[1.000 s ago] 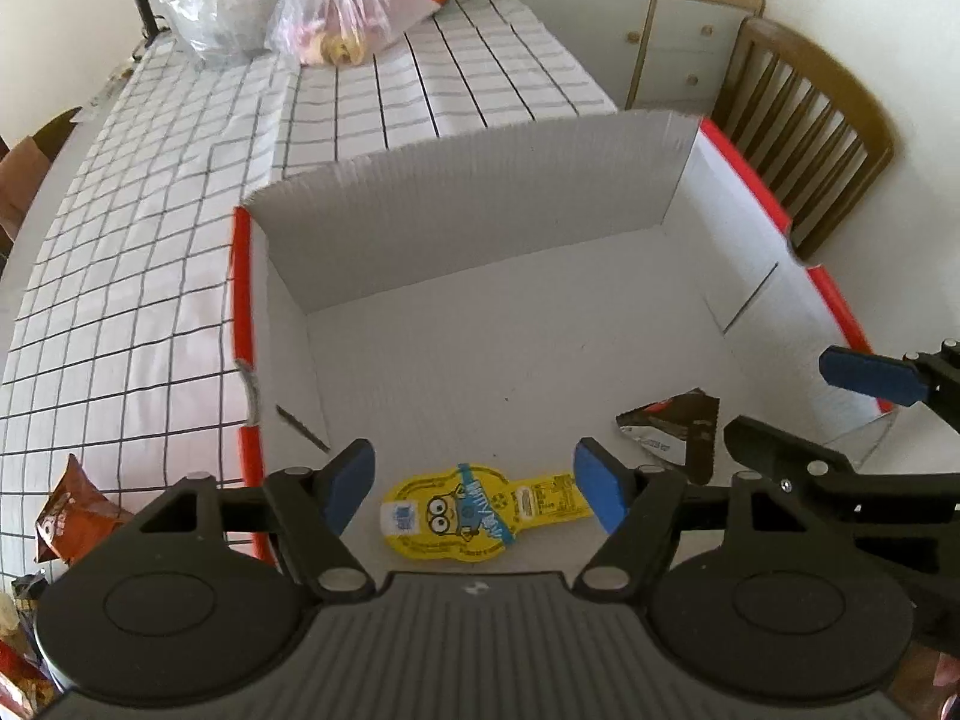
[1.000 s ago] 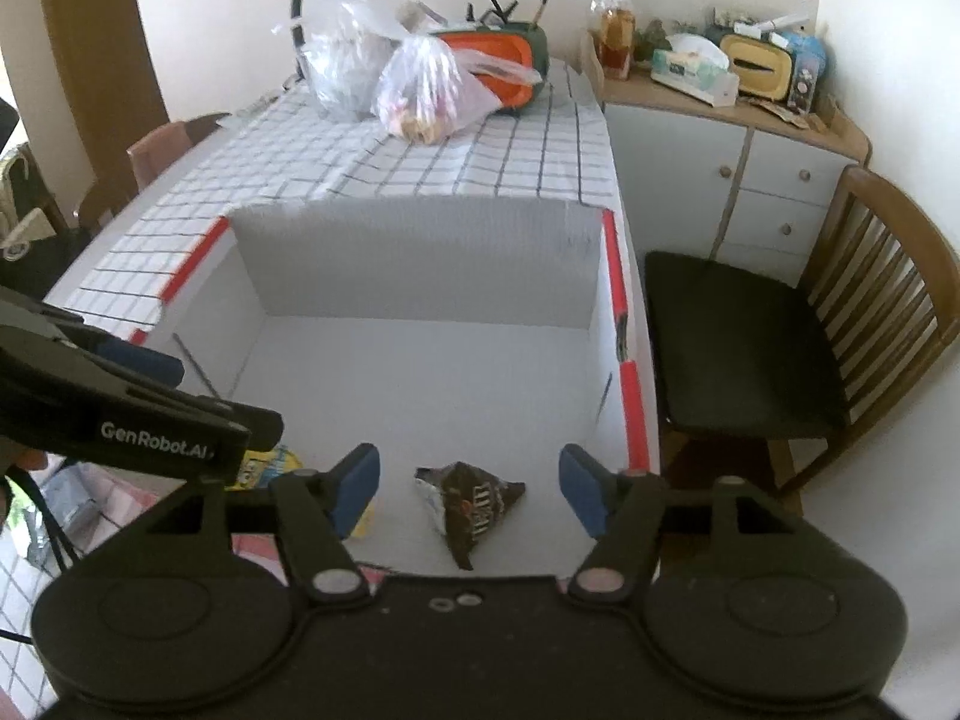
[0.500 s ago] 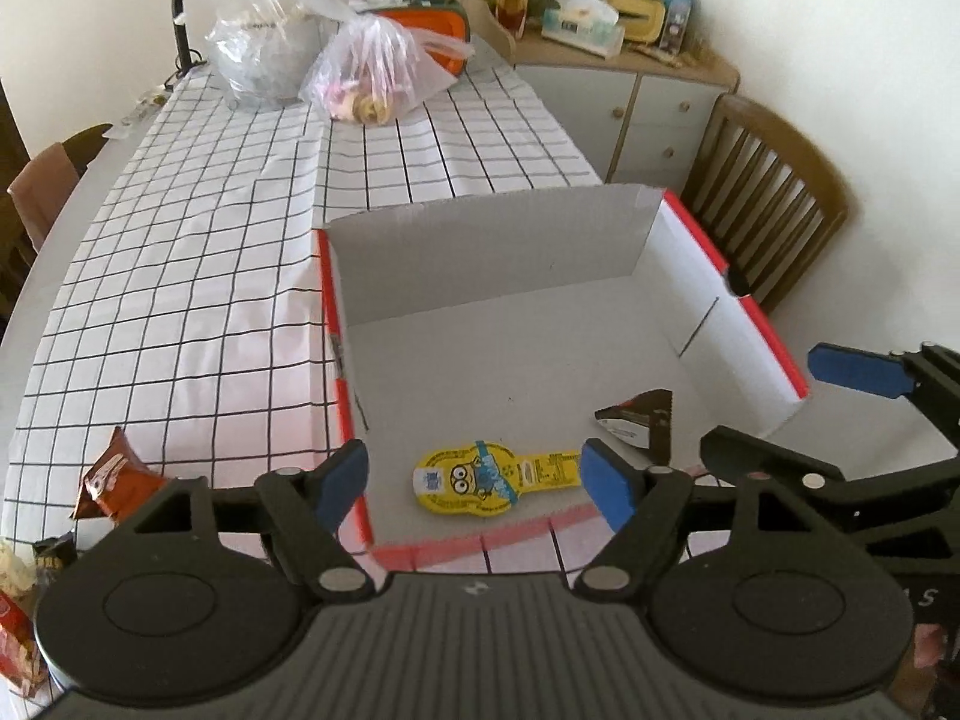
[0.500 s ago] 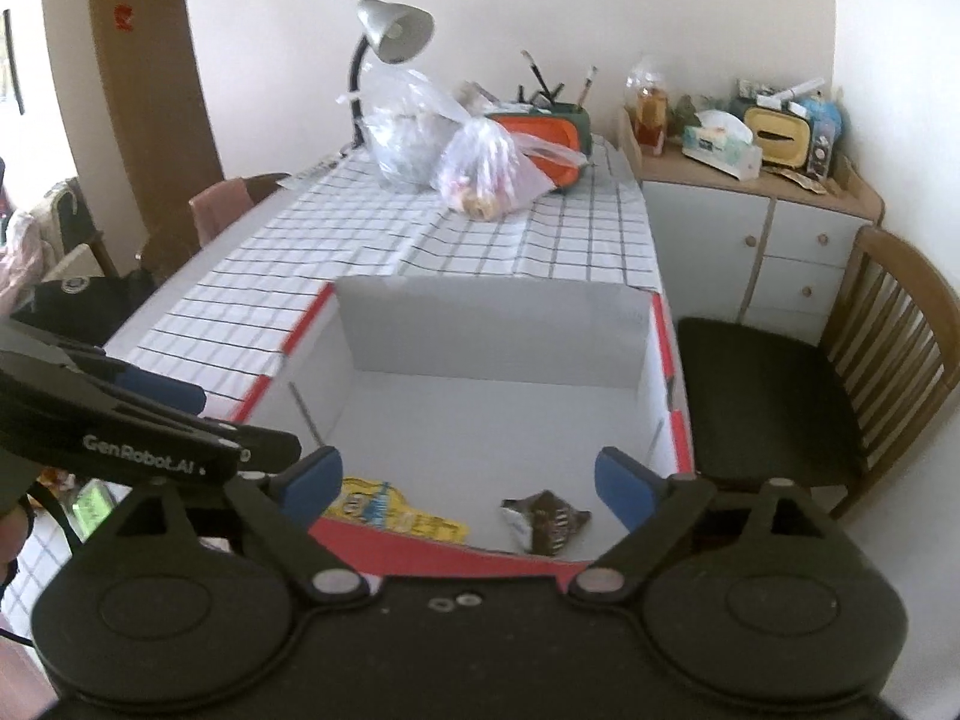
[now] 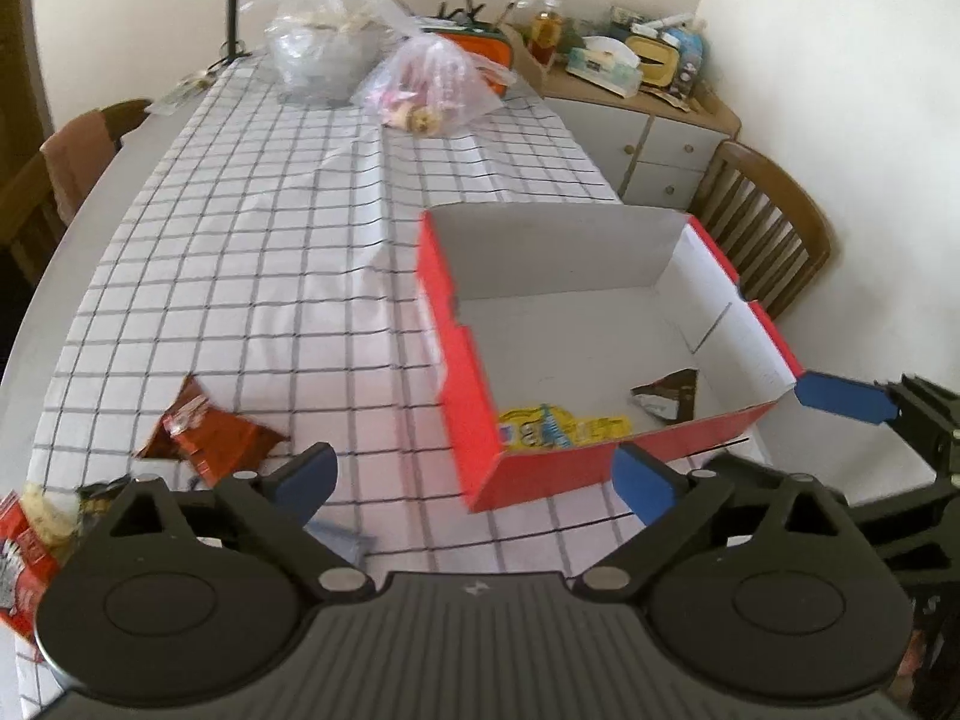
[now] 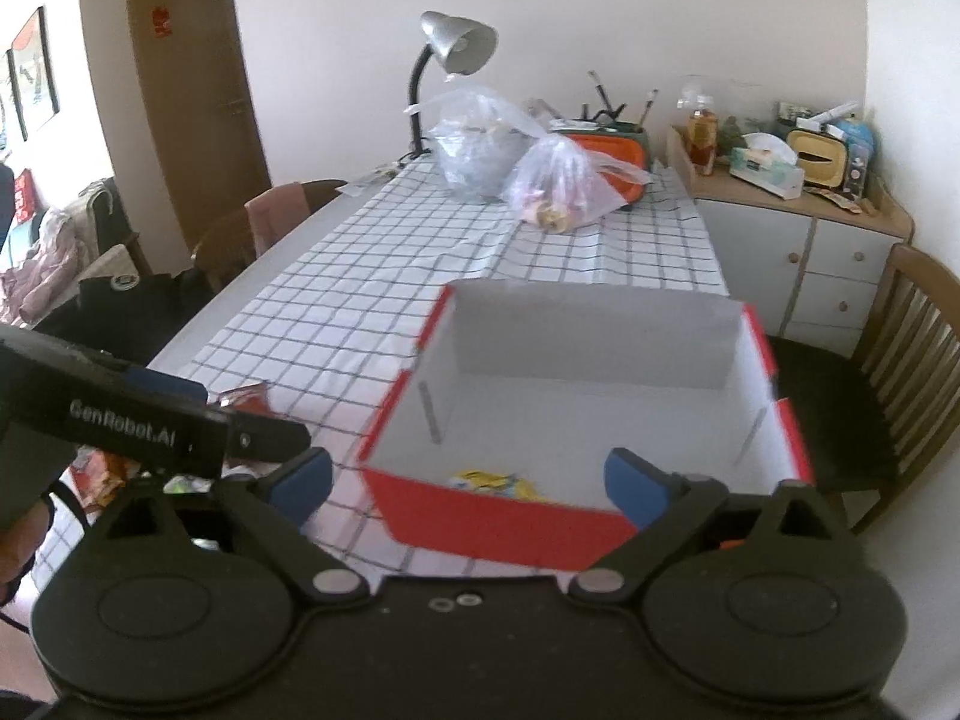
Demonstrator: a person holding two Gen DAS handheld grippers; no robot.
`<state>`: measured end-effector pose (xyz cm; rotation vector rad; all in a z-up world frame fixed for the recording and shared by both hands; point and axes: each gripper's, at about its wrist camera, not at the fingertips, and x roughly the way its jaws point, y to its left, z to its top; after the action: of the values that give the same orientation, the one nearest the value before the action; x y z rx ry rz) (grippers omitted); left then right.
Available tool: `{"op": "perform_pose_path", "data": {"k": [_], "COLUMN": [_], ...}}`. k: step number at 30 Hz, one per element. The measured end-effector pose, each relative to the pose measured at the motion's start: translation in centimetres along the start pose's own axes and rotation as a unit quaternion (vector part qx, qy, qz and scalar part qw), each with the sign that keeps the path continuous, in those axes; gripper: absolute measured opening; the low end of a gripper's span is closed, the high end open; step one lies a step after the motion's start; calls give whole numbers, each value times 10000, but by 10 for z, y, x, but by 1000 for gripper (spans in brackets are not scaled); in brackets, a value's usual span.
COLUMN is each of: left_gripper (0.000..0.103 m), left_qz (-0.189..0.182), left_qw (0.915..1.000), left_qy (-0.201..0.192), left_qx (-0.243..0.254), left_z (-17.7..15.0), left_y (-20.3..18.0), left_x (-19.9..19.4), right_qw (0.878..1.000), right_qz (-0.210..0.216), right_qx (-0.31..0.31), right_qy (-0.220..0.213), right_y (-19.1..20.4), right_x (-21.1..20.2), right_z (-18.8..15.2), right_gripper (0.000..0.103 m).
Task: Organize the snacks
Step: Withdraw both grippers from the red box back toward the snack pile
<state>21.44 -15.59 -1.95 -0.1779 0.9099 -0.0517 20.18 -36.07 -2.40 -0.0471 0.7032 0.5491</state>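
Walls: plain cream, meeting in a corner at the right.
Door: brown wood, shut, at the far left, with a small red sticker on it.
Surface: long, grey edge, under a white cloth with a black grid.
Lamp: grey desk lamp on a black bent neck, at the far end of the surface.
Cabinet: white doors, wood top, in the right corner, crowded with small things.
Chairs: a wood chair with dark seat at the right; another at the left with pink cloth on it.
Light: soft daylight.
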Motion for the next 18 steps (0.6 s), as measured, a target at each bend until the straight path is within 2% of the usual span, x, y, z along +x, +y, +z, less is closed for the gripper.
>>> {"op": "perform_pose_path", "data": {"k": [9,18], "left_gripper": [99,99], "left_qz": [555,1156], "left_qw": [9974,9892], "left_qy": [65,285], "left_qx": [-459,-849], "left_z": [-30,-60], "left_y": [88,156], "left_x": [-16,-15], "right_qw": [9987,9948], "right_qz": [301,459], "right_qx": [-218,-627], "right_qy": [353,653], "right_y": [69,119], "right_x": [30,68], "right_z": [-16,-25], "right_gripper": [99,99]}}
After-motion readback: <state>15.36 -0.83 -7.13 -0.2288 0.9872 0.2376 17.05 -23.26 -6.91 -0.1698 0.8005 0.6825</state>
